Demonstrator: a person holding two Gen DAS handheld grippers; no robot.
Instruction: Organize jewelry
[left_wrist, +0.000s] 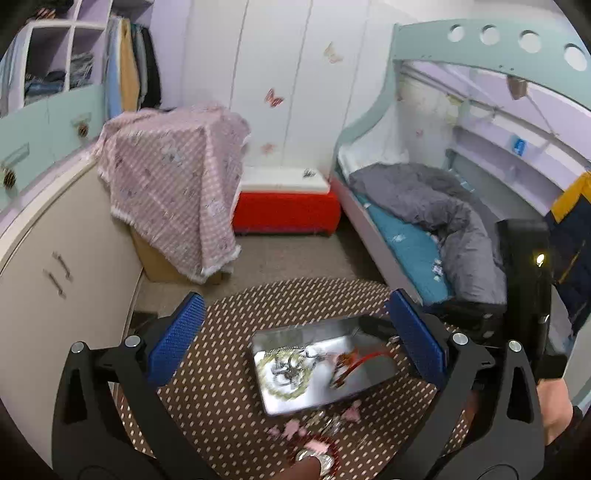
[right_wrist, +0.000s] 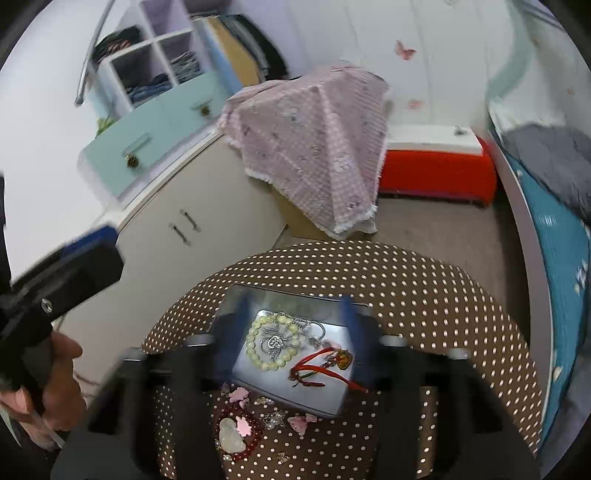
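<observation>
A shallow rectangular silver metal tin (right_wrist: 291, 391) lies open on a round table covered with a brown cloth dotted in white (right_wrist: 424, 295), and most of the jewelry sits inside it: a pale yellow-green beaded bracelet (right_wrist: 258, 354) circling a tangle of silver chain with a heart-shaped pendant (right_wrist: 275, 341), and beside these a red cord bracelet with an amber-coloured charm (right_wrist: 325, 363). Just outside the tin's near edge, on the cloth, lie a dark red beaded bracelet with a pale white stone pendant (right_wrist: 236, 432) and a few small pink flower-shaped pieces (right_wrist: 299, 422). The left claw (left_wrist: 295, 332) hovers over the tin with its blue-padded fingers (left_wrist: 177, 339) spread wide apart, nothing between them. The right claw (right_wrist: 291, 332), blurred, also stands open above the tin, its fingers on either side of the jewelry without pressing on anything. Beyond the table are a pink checked cloth draped over a box (right_wrist: 317, 147), a cream cabinet (right_wrist: 192, 229), a red storage bench with a white top (left_wrist: 286, 206), and a bed with a teal sheet and grey quilt (left_wrist: 436, 221).
</observation>
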